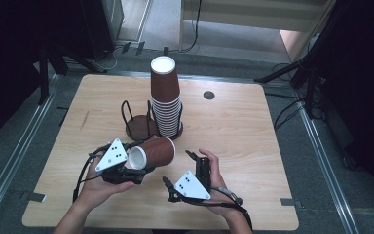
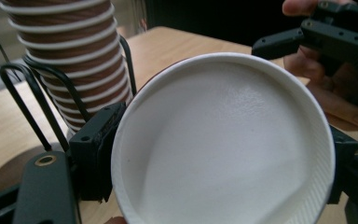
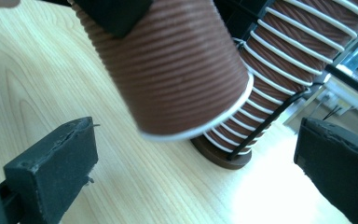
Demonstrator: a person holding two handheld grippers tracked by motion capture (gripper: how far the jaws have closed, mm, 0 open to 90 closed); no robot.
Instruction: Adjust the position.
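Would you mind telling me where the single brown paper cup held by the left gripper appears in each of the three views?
High view: the cup lies on its side at centre left, clamped in the left gripper, white mouth toward the person.
Left gripper view: its white inside spans centre and right.
Right gripper view: its ribbed brown wall hangs at top centre.
Shared landmark: the stack of cups in its wire holder.

Bare table (image 1: 253, 131) right of cup stack (image 1: 166, 100) open for passage; stack and wire holder (image 1: 137, 122) blocking the centre, just behind the held cup (image 1: 152, 152).
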